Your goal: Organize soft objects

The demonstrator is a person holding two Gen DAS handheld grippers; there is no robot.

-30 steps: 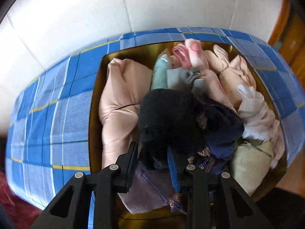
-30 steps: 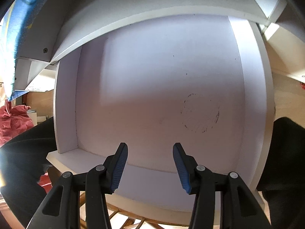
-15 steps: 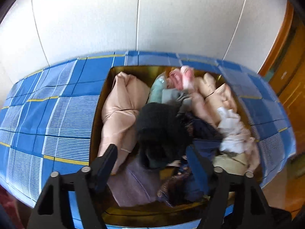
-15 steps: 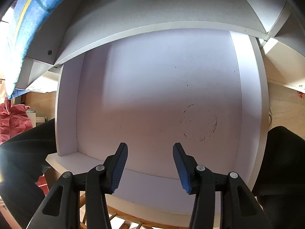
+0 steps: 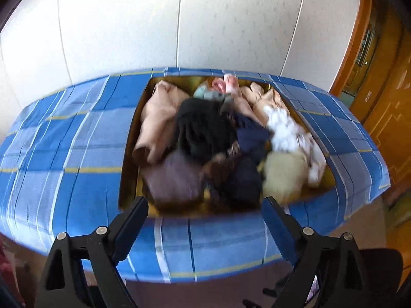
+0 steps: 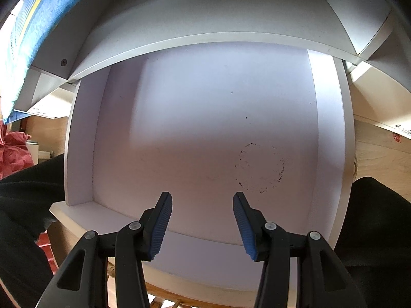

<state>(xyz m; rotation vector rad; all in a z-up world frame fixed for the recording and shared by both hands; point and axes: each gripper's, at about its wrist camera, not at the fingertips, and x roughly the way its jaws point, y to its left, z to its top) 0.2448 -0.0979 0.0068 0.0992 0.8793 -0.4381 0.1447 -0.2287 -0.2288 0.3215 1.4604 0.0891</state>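
— On the blue plaid cloth (image 5: 77, 154), what sits in the middle?

— A gold-coloured tray (image 5: 128, 177), packed with soft things. A peach fabric bundle (image 5: 156, 118) lies along its left side, a black fuzzy piece (image 5: 203, 128) is heaped in the centre, and a navy cloth (image 5: 251, 136) touches it on the right. A mauve cloth (image 5: 174, 177) fills the near-left corner, a pale cream bundle (image 5: 282, 174) the near-right, and a white piece (image 5: 285, 128) sits just behind that. Small pink items (image 5: 226, 84) are at the far edge. The view is blurred, so finer detail is lost.

— And the left gripper (image 5: 205, 218)?

— Spread wide, holding nothing, above the tray's near edge and clear of the pile.

— What about the other one?

— The right gripper (image 6: 203, 220) is parted too, a moderate gap, nothing between its blue pads (image 6: 160, 228). It faces a white drawer (image 6: 205, 128) whose floor bears a faint dark ring mark (image 6: 259, 169). An edge of the plaid cloth shows at upper left.
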